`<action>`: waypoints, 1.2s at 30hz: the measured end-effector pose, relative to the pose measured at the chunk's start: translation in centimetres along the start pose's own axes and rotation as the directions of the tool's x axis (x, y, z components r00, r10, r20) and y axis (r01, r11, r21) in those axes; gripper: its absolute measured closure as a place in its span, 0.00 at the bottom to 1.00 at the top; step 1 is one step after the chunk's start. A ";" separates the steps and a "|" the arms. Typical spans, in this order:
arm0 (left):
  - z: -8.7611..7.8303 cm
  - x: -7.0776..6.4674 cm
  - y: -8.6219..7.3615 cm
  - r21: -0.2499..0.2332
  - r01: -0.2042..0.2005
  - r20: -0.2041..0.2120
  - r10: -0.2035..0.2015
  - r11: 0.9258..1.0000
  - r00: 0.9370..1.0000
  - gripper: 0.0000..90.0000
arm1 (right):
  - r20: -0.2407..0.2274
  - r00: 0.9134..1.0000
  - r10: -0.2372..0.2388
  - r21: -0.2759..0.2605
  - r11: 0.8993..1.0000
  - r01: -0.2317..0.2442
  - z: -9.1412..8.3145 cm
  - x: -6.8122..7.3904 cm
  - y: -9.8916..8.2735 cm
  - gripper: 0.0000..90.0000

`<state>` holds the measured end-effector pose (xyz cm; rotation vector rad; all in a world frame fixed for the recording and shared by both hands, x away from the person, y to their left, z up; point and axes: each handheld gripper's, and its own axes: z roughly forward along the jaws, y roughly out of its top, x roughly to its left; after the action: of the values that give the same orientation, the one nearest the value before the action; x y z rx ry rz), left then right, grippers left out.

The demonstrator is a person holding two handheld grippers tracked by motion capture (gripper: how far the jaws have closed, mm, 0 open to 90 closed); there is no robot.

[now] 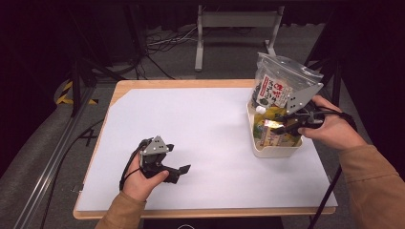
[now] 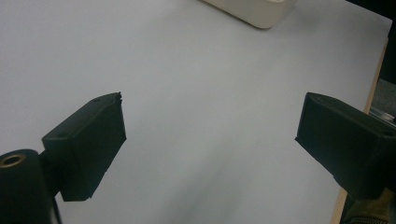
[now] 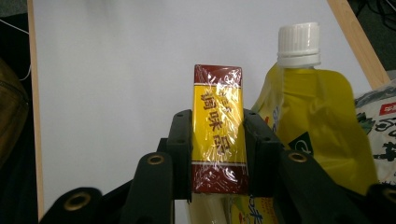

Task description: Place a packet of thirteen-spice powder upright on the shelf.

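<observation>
The right hand-held gripper (image 1: 277, 126) is clamped on a small yellow and dark-red box (image 3: 218, 140) wrapped in clear film. In the right gripper view its two black jaws press on the box's two long sides, with the upper part of the box standing out past the jaw tips and its lower end between the jaw bases. In the high view the box (image 1: 271, 125) sits over the cream tub (image 1: 277, 151) at the right side of the table (image 1: 191, 124), among the packets that stand in the tub; whether it rests on anything below cannot be told.

Just beside the box, in the right gripper view, is a yellow pouch (image 3: 322, 126) with a white screw cap, and at the far right edge a clear bag (image 3: 380, 126) with a printed label. In the high view that bag (image 1: 277, 81) stands tall at the back of the tub, leaning a little. The person's right hand (image 1: 329, 129) holds the hand-held gripper from the right of the tub.

The left hand-held gripper (image 1: 179, 171) lies low near the front left part of the table, well apart from the tub, held in the left hand (image 1: 143, 179). Its jaws stand wide apart with nothing between them; in the left gripper view bare white tabletop shows between them, and a corner of the tub (image 2: 252, 11) is at the top edge.
</observation>
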<state>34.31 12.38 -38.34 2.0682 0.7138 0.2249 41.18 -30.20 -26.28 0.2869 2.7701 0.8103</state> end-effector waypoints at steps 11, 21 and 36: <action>0.1 0.0 -0.1 0.004 0.004 0.001 -0.004 1.000 1.000 0.09 | -0.043 0.999 -0.016 0.003 1.000 0.016 0.1 -0.1 -0.2 0.76; 0.2 0.0 -0.1 0.001 0.013 0.001 -0.013 1.000 1.000 0.09 | -0.064 0.998 -0.030 0.019 0.999 0.031 0.2 0.1 -0.2 0.76; 0.3 0.0 -0.2 0.004 0.009 0.003 -0.009 1.000 1.000 0.09 | -0.092 0.994 -0.064 0.031 0.997 0.067 0.3 0.1 0.0 0.76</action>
<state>34.38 12.23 -38.64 2.0682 0.7226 0.2155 41.12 -30.00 -26.50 0.1680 2.8634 0.7799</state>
